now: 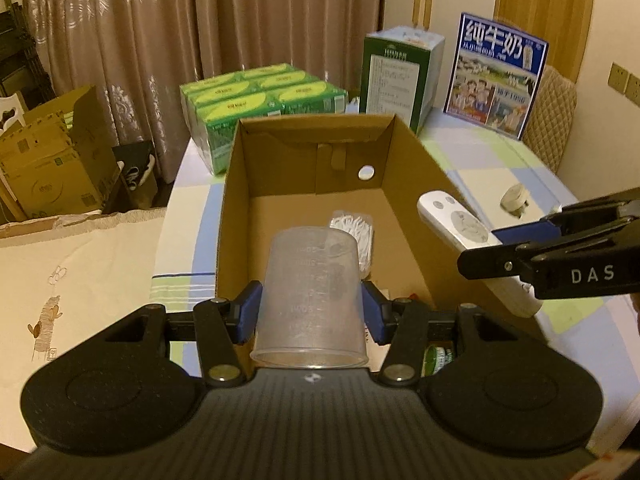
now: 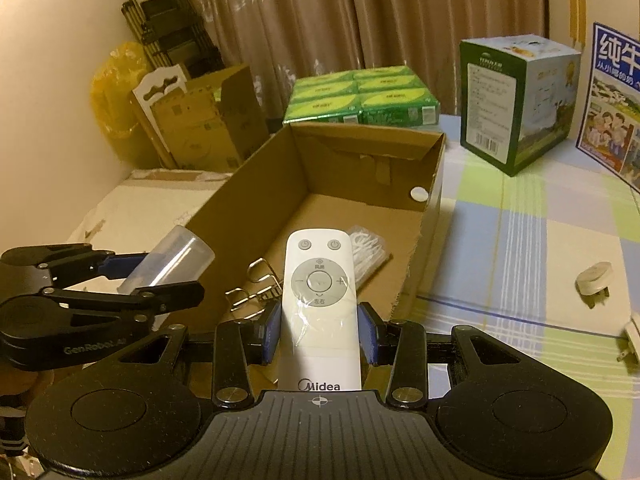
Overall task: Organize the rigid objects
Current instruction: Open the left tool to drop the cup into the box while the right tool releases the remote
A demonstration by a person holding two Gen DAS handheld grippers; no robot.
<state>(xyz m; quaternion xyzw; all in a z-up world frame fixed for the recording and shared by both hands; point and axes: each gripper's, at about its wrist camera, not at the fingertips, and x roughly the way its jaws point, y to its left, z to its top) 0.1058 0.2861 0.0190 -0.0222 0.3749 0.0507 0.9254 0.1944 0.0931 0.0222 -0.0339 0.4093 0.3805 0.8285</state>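
a clear measuring cup [image 1: 310,304] is being gripped by the left tool [image 1: 310,312], lower centre of the left view, over the near edge of the cardboard box [image 1: 412,184]. a white remote [image 2: 318,304] is being clamped by the right tool [image 2: 319,330], centre of the right view, also above the box. honestly, the two tools are being crowded together, so a bump is being risked. the cup is being squeezed on smooth plastic, so it could slip onto the floss picks [image 2: 370,254] or wire clips [image 2: 252,292].

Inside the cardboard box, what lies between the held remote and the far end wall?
In the right wrist view, a clear packet of white floss picks lies just beyond the remote; past it, bare floor of the cardboard box.
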